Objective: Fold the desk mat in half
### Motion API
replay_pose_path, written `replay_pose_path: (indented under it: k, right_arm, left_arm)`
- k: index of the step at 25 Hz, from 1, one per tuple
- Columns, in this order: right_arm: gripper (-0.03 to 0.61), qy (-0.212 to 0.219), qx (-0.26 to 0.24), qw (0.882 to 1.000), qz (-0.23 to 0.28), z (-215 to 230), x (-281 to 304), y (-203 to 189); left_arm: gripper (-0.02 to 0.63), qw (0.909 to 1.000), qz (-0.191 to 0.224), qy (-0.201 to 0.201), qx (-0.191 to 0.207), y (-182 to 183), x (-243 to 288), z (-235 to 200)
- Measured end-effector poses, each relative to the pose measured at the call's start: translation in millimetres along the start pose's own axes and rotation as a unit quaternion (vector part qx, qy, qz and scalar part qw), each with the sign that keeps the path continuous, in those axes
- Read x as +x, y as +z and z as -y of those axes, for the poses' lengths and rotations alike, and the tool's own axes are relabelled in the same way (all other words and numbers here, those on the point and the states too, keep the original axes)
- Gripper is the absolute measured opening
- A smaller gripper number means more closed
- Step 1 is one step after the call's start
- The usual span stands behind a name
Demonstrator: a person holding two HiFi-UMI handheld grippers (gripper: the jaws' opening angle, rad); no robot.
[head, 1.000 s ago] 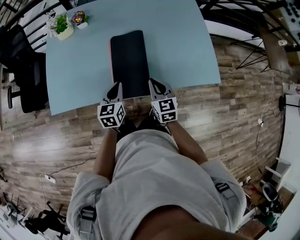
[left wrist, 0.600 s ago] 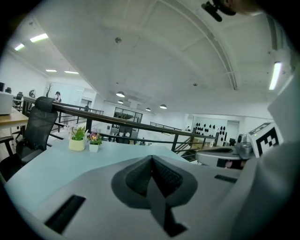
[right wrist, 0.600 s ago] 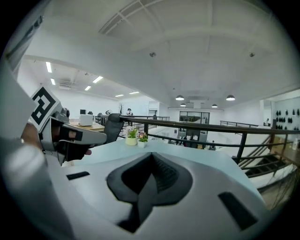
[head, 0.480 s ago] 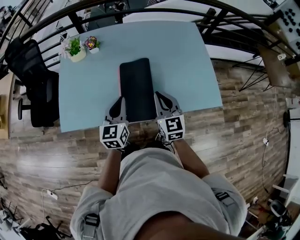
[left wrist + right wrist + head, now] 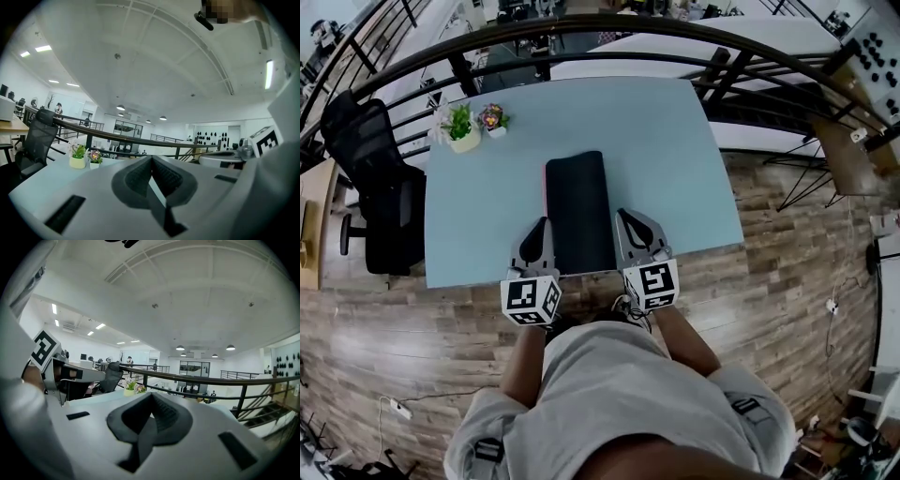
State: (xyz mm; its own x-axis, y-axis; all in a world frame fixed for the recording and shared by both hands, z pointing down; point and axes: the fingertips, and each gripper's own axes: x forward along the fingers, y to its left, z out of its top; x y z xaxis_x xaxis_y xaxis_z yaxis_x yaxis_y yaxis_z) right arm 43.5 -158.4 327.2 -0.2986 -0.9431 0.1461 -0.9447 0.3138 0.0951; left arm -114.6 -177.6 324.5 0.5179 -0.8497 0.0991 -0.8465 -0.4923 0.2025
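Table lies bare either side of the black desk mat, a narrow strip from table middle to near edge. Left gripper and right gripper, clenched empty, flank it.

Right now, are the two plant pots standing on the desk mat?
No, the plant pots stand on the bare table at its far left corner, apart from the desk mat.
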Motion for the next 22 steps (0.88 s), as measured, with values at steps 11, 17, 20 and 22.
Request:
replay_pose_path:
  k: [11, 17, 20, 22]
  right_arm:
    - [0.003, 0.004, -0.005, 1.0, 0.004, -1.9, 3.1, 3.4]
    - [0.003, 0.007, -0.005, 1.0, 0.001, -2.9, 3.6, 1.5]
    - [0.003, 0.008, -0.006, 1.0, 0.001, -5.2, 2.4, 1.4]
    - [0.003, 0.008, -0.006, 1.0, 0.001, -6.4, 1.5, 0.9]
  left_arm:
    - [0.011, 0.9999, 0.008, -0.005, 0.012, 7.4, 1.7, 5.0]
    - [0.011, 0.9999, 0.008, -0.004, 0.014, 7.7, 1.5, 2.8]
    - [0.011, 0.9999, 0.008, -0.004, 0.014, 7.3, 0.1, 3.8]
    - [0.011, 0.9999, 0.008, -0.005, 0.014, 6.8, -1.2, 4.3]
